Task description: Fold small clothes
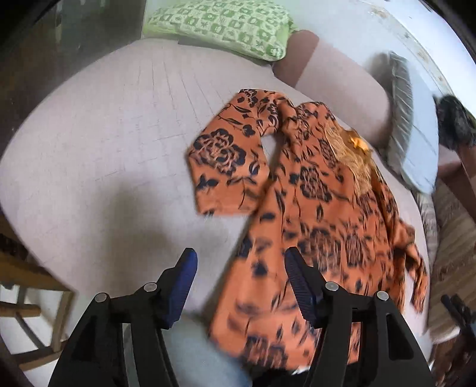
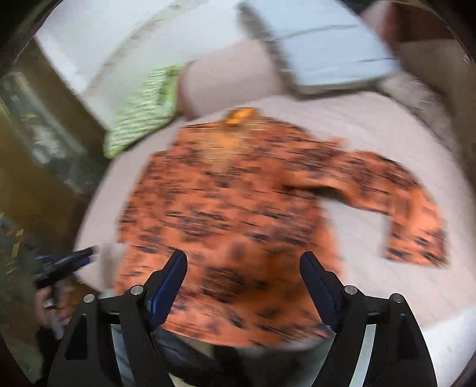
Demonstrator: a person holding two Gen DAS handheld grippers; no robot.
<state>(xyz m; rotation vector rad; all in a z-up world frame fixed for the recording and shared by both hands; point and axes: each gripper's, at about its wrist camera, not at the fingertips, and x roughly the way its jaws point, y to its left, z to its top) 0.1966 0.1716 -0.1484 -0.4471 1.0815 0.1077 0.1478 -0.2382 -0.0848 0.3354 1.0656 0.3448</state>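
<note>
A small orange shirt with dark flower print (image 1: 315, 226) lies spread flat on a pale pink quilted seat (image 1: 113, 134). One sleeve (image 1: 226, 154) bends out to the left, and a yellow bow sits at the collar (image 1: 358, 143). My left gripper (image 1: 241, 256) hovers open over the shirt's lower left edge, with nothing between its blue pads. In the blurred right wrist view the shirt (image 2: 226, 208) fills the middle, its other sleeve (image 2: 410, 214) reaching right. My right gripper (image 2: 244, 257) stands open above the hem, holding nothing. The left gripper (image 2: 68, 262) shows at that view's left edge.
A green patterned cushion (image 1: 220, 26) leans at the back of the seat, and a grey-blue cushion (image 1: 413, 134) lies at the right. A dark furry object (image 1: 455, 122) sits beyond it. A wooden chair (image 1: 29, 285) stands off the seat's left edge.
</note>
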